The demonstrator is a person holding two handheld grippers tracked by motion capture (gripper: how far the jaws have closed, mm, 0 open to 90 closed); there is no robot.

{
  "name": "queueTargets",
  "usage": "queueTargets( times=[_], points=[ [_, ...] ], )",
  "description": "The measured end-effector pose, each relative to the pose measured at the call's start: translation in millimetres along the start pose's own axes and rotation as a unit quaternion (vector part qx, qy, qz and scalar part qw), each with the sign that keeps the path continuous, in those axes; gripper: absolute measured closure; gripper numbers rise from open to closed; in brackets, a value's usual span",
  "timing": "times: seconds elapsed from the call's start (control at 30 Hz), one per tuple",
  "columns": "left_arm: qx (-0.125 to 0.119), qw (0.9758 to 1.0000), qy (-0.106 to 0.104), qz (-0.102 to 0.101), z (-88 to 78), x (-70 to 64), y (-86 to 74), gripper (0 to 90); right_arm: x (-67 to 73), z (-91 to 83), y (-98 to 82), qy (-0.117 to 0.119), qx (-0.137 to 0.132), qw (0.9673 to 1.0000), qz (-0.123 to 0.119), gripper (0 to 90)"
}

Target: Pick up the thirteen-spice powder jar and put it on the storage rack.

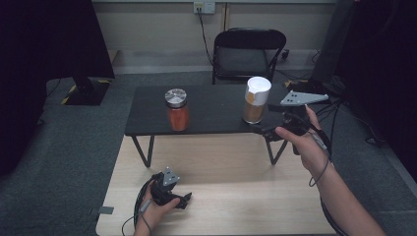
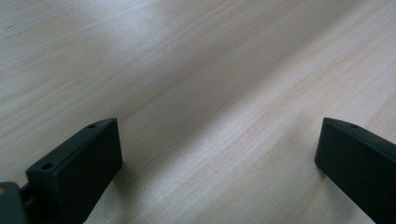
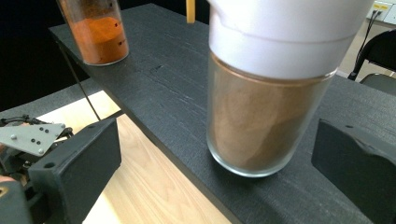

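A glass jar of brown powder with a white lid [image 1: 256,100] [image 3: 266,98] stands near the front right edge of the black low table [image 1: 211,110]. My right gripper [image 1: 269,129] [image 3: 217,163] is open just in front of it, jaws spread wide on either side of the jar's base without touching it. A jar of orange powder with a silver lid [image 1: 177,109] [image 3: 97,32] stands at the table's left middle. My left gripper [image 1: 184,200] [image 2: 219,154] rests open on the light wooden floor board [image 2: 196,93], nothing between its jaws.
A black folding chair [image 1: 248,51] stands behind the low table. A dark monitor stand [image 1: 86,88] sits at the left, dark equipment at the right. Grey carpet surrounds the wooden board [image 1: 216,196]. A cable trails from each gripper.
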State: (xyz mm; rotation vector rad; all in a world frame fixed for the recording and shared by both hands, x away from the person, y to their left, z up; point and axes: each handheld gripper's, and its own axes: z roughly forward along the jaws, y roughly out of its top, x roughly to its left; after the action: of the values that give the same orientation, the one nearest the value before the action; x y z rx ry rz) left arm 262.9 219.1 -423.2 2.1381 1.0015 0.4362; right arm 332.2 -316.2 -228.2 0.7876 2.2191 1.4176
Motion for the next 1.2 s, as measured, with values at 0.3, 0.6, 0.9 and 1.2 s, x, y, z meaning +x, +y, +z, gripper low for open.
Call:
queueTargets(
  times=[0.3, 0.6, 0.9, 1.2],
  points=[
    [0.000, 1.0000, 0.000, 0.000, 0.0, 0.0, 0.0, 0.0, 1.8, -4.2, -12.4, 0.003, -0.007, 1.0000, 0.002, 0.5],
    [0.000, 1.0000, 0.000, 0.000, 0.0, 0.0, 0.0, 0.1, 5.0, -6.5, -24.2, 0.010, -0.012, 0.9999, -0.001, 0.4],
    [0.000, 1.0000, 0.000, 0.000, 0.0, 0.0, 0.0, 0.0, 10.3, -8.8, -35.3, 0.028, -0.022, 0.9994, -0.006, 0.4],
    [0.000, 1.0000, 0.000, 0.000, 0.0, 0.0, 0.0, 0.0, 10.7, -6.5, -51.3, 0.050, -0.023, 0.9984, -0.013, 0.4]
  ],
)
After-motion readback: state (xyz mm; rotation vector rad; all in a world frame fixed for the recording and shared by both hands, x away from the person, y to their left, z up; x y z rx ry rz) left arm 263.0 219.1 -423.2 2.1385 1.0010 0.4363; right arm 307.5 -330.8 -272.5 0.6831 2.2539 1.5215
